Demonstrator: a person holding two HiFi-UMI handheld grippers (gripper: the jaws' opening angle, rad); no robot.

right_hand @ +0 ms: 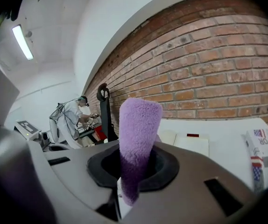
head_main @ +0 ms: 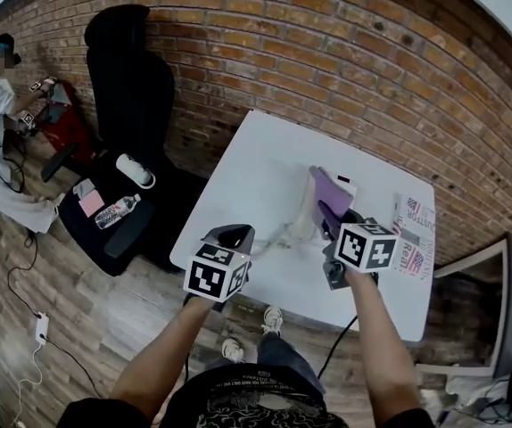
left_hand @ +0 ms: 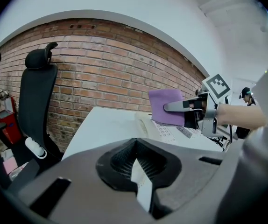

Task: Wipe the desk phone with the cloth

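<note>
Two grippers are over the white rectangular bench (head_main: 249, 175). The left gripper (head_main: 235, 236), at the near edge, has its jaws together and empty. The right gripper (head_main: 335, 214) clamps the purple fleece cloth (head_main: 329, 188) just over the off-white desk phone (head_main: 301, 223) mid-bench.

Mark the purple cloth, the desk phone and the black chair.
purple cloth (right_hand: 138, 134), right gripper view, its upright middle.
desk phone (left_hand: 163, 131), left gripper view, its keypad.
black chair (left_hand: 39, 101), left gripper view, its backrest.

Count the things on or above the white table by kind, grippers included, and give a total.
Desk phone: 1
Purple cloth: 1
Printed packet: 1
Grippers (left gripper, right gripper): 2
Total: 5
</note>
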